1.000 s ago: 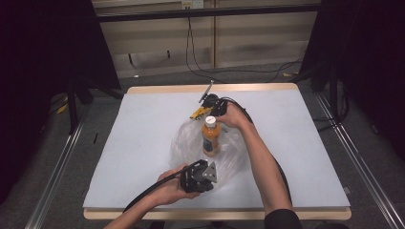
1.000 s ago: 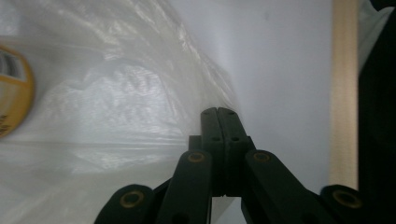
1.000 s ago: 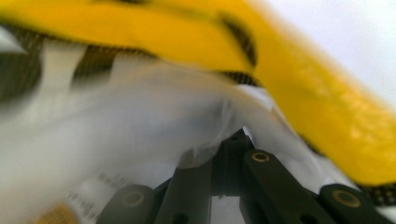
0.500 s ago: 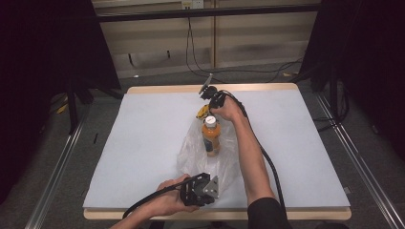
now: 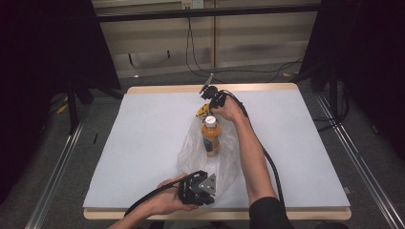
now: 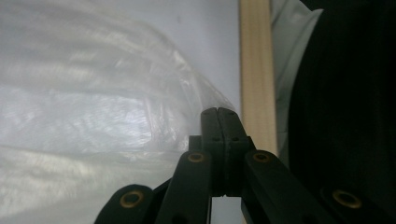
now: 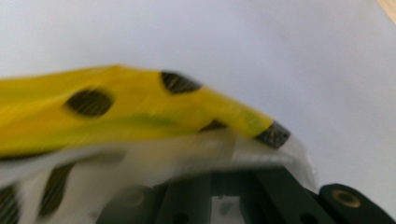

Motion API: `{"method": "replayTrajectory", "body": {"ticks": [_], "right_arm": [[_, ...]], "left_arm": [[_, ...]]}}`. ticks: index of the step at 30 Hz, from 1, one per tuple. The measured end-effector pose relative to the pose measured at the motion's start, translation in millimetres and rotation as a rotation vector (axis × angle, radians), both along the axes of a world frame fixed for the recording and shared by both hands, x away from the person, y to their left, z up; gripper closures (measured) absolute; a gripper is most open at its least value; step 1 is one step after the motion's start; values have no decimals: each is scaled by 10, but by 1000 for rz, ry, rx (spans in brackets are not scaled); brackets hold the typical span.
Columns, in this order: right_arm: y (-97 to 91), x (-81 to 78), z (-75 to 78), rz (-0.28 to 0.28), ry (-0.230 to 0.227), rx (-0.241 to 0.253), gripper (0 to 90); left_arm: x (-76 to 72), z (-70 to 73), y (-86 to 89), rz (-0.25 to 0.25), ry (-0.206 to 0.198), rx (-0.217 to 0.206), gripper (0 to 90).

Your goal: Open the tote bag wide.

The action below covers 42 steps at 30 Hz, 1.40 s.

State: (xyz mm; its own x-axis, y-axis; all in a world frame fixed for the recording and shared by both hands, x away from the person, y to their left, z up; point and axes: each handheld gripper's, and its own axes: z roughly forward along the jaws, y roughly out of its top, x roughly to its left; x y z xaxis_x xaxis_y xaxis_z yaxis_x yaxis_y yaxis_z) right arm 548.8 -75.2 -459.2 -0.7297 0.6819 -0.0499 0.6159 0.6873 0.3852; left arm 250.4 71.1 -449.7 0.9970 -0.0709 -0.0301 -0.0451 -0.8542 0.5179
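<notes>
A clear plastic bag lies stretched along the middle of the white table. Inside it stands an orange bottle with a white cap. My left gripper is at the bag's near end by the front edge; its jaws are shut, pinching the bag film. My right gripper is at the bag's far end beside a yellow, black-spotted banana. In the right gripper view the banana lies just beyond the jaws, and bag film drapes over my right gripper, which is shut on it.
The table's wooden front edge runs right beside the left gripper's tips. Cables trail from both grippers across the table. Dark curtains and metal rails flank the table on both sides.
The right hand has moved toward the table's far edge and the left gripper toward the front edge, pulling the bag longer. Both jaws stay shut.
</notes>
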Motion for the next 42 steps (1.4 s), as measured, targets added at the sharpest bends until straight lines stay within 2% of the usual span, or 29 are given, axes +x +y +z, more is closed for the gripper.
{"method": "replayTrajectory", "body": {"ticks": [1,2,4,5,6,7,8,9,11,12,14,15,18,21,22,23,24,26,30,31,32,33,34,35,36,37,40,41,42], "right_arm": [[-50,-73,54,28,23,94,900],[-74,-118,81,42,33,139,900],[-123,-217,136,86,19,161,900],[-151,-272,169,90,18,192,900],[-189,-319,203,91,2,222,900],[-230,-361,234,96,-3,251,900],[-230,-361,234,96,-3,251,900],[-294,-455,305,97,-25,288,900],[-323,-502,341,107,-35,302,900],[-384,-595,422,132,-68,313,900],[-455,-696,508,149,-92,353,900],[-490,-749,551,159,-103,379,900],[-584,-966,683,181,-137,431,900],[-684,-1210,722,204,-169,463,900],[-684,-1210,722,204,-169,463,900],[-764,-1322,686,199,-177,464,900],[-797,-1354,646,194,-168,470,900],[-827,-1411,547,182,-161,437,900],[-796,-1482,287,182,-111,394,900],[-777,-1494,217,178,-114,352,900],[-777,-1494,217,178,-114,352,900],[-770,-1505,57,168,-73,348,900],[-768,-1517,-16,165,-69,319,900],[-771,-1530,-86,159,-63,303,900],[-780,-1546,-138,157,-45,296,900],[-805,-1559,-162,152,-54,324,900],[-841,-1568,-166,151,-66,321,900],[-867,-1585,-145,139,-92,274,900],[-899,-1589,-149,130,-88,284,900]], "left_arm": [[74,65,57,11,41,-52,900],[105,95,86,22,36,-68,900],[168,158,136,56,17,-84,900],[210,180,160,59,27,-104,900],[241,211,182,73,20,-102,900],[274,220,200,93,16,-126,900],[274,220,200,93,16,-126,900],[346,265,244,120,1,-165,900],[386,298,271,129,5,-185,900],[461,370,317,151,1,-207,900],[503,395,333,164,8,-224,900],[584,452,364,191,-4,-256,900],[696,508,417,225,-20,-286,900],[744,502,457,241,-39,-276,900],[744,502,457,241,-39,-276,900],[787,446,453,254,-36,-263,900],[821,406,442,253,-38,-261,900],[887,314,418,271,-29,-251,900],[1038,60,409,330,-31,-165,900],[1082,16,444,346,-21,-150,900],[1082,16,444,346,-21,-150,900],[1133,-77,508,406,-14,-134,900],[1147,-105,544,413,-18,-121,900],[1171,-122,594,414,-26,-117,900],[1196,-150,639,442,-16,-128,900],[1233,-177,688,461,-12,-125,900],[1292,-209,805,494,-2,-136,900],[1308,-218,903,516,-13,-139,900],[1302,-224,940,528,-12,-147,900]]}}
